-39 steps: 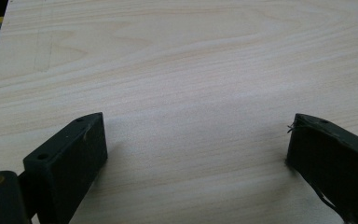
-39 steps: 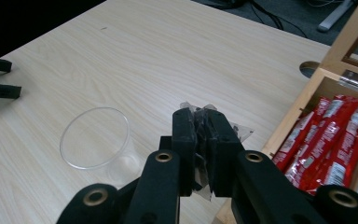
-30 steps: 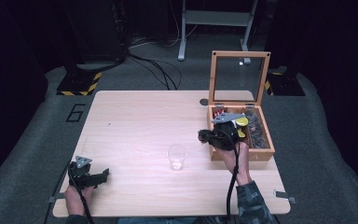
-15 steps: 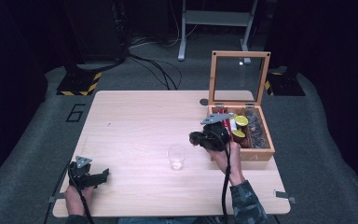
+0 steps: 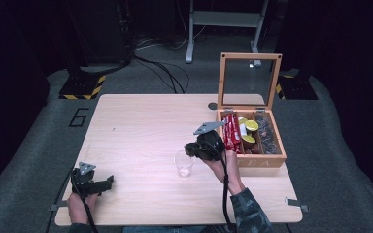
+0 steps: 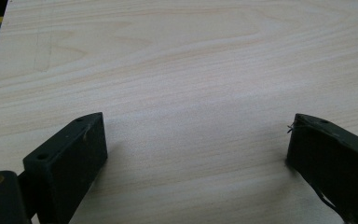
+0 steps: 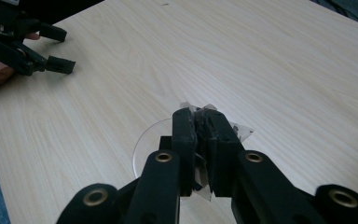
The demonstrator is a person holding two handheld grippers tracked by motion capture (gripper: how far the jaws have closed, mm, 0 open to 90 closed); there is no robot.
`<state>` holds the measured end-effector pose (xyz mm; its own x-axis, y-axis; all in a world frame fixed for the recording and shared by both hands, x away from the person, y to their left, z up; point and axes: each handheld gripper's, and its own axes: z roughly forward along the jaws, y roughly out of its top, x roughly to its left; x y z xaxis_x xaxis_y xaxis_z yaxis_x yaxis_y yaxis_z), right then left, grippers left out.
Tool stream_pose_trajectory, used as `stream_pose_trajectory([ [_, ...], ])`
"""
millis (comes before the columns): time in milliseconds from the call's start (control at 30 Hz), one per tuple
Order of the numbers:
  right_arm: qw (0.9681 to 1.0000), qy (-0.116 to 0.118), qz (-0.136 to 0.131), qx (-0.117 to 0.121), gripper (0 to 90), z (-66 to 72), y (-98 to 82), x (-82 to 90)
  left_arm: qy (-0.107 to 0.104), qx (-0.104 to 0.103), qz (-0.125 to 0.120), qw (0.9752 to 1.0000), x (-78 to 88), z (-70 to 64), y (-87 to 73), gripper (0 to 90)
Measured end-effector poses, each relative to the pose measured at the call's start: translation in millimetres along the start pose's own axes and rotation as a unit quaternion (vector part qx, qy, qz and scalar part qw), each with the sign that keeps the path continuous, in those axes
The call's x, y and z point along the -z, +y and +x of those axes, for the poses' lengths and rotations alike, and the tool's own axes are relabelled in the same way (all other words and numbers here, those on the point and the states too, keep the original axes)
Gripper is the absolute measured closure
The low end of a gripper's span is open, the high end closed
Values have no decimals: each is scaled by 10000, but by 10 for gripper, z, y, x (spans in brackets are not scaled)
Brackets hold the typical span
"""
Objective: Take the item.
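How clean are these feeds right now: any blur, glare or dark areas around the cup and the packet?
High view: table evenly lit, surroundings nearly black, clear cup faint against the wood. Right gripper view: closed fingers soft and close to the lens, transparent packet hard to make out, cup rim partly hidden. Left gripper view: sharp wood grain, soft shadows under the open left gripper.

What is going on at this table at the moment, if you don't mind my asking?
A person works with two handheld grippers. The right gripper is shut on a small clear packet and hangs right over a clear plastic cup, next to the open wooden box of sachets. The left gripper rests open near the table's near left corner, holding nothing.
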<state>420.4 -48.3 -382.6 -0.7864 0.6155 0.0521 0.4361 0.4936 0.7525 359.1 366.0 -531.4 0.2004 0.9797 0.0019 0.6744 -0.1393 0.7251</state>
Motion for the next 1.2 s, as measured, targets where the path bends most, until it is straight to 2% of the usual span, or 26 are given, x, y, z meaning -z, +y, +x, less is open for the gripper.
stream_pose_trajectory([
  [167, 9999, 87, 85, 54, 838, 74, -1, -98, 16, 1, -15, 10000, -2, -2, -1, 48],
  [233, 9994, 114, 278, 147, 838, 137, -11, -217, 2, -10, -19, 10000, 1, -1, -1, 49],
  [300, 9993, 109, 312, 163, 838, 169, -26, -257, 25, 1, -49, 10000, 0, -10, -8, 53],
  [333, 9986, 86, 454, 243, 838, 214, -51, -335, 27, 4, -53, 10000, -2, -9, -7, 53],
  [400, 9982, 73, 499, 329, 838, 237, -70, -383, 23, 9, -59, 10000, 0, -11, -9, 53],
  [467, 9974, -22, 591, 400, 837, 274, -79, -421, 85, -70, -97, 9999, 2, -21, -10, 53],
  [533, 9971, -61, 640, 399, 835, 290, -71, -460, 2, 17, -55, 10000, 0, -9, -10, 54],
  [567, 9975, -62, 619, 323, 834, 305, -72, -472, -4, -6, -50, 10000, 2, -8, -8, 55],
  [633, 9968, -67, 671, 423, 834, 314, -86, -499, 16, -11, -53, 10000, 5, -16, -10, 56],
  [733, 9972, -123, 645, 360, 831, 328, -119, -533, 5, -4, -54, 10000, 1, -9, -9, 55],
  [767, 9968, -160, 661, 430, 828, 323, -127, -530, -12, -6, -40, 10000, 3, -9, -8, 55],
  [800, 9968, -171, 663, 412, 814, 324, -134, -526, 9, -11, -55, 10000, 3, -12, -8, 55],
  [900, 9974, -241, 602, 323, 681, 307, -144, -493, -14, -19, -29, 10000, 5, -8, -7, 55],
  [933, 9974, -198, 610, 336, 636, 289, -150, -467, 1, -71, -3, 10000, 10, -4, -7, 56],
  [1067, 9984, -256, 466, 183, 488, 259, -155, -416, -2, -7, -55, 10000, 0, -9, -8, 55],
  [1167, 9989, -243, 363, 146, 370, 229, -152, -373, 4, -3, -78, 10000, -6, -9, -6, 55],
  [1200, 9988, -235, 376, 219, 345, 204, -153, -356, 5, -7, -80, 10000, -6, -8, -6, 55],
])
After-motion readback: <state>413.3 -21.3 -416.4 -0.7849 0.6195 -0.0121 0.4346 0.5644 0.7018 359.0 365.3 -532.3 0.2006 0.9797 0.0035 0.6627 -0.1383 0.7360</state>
